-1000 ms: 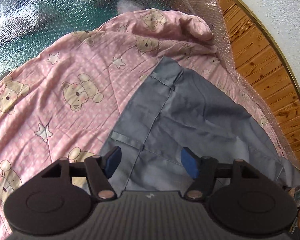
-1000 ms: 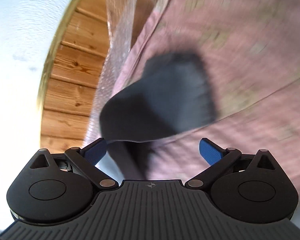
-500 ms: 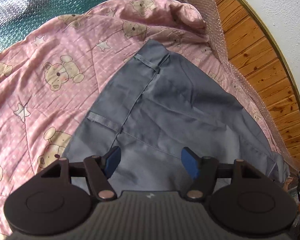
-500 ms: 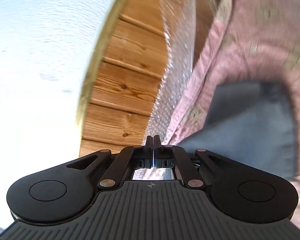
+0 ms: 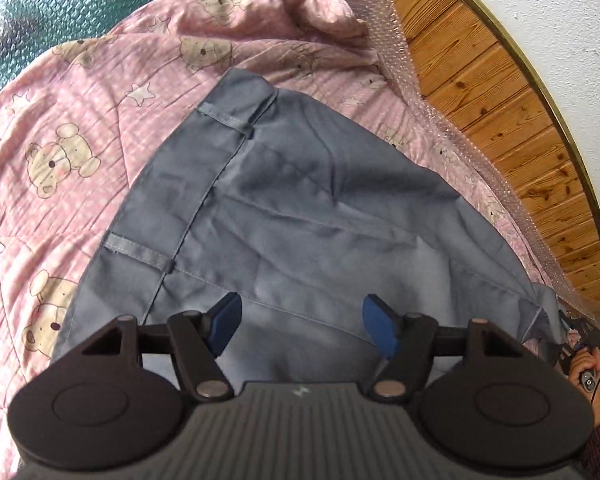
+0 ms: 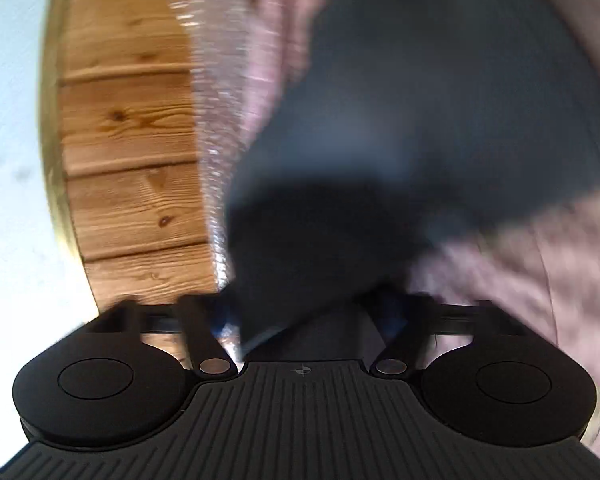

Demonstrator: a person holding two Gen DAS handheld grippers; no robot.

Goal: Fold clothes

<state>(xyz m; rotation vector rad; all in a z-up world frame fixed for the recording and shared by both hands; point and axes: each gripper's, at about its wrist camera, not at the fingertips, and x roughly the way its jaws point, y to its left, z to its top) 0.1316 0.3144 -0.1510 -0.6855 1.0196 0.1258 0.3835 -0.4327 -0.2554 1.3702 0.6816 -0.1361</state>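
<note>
Grey trousers (image 5: pixel 300 200) lie spread on a pink bear-print quilt (image 5: pixel 80 120), waistband and belt loops toward the left. My left gripper (image 5: pixel 302 322) hovers open over the near part of the cloth, with nothing between its blue pads. The right wrist view is blurred. There my right gripper (image 6: pixel 306 312) has its jaws apart and closing, with a dark edge of the trousers (image 6: pixel 420 100) lying between them. In the left wrist view, the right gripper (image 5: pixel 580 340) and a hand show at the trousers' right corner.
Bubble wrap (image 5: pixel 440 112) runs along the quilt's right edge, against a wood-panelled strip (image 5: pixel 480 80) and a white wall (image 5: pixel 560 20). A teal surface under bubble wrap (image 5: pixel 40 8) lies beyond the quilt. The quilt (image 6: pixel 540 260) bunches up at the far right corner.
The left view has slid over the trousers, which now fill more of it. The right gripper went from open to shut on nothing, then moved onto the trousers' edge with jaws apart.
</note>
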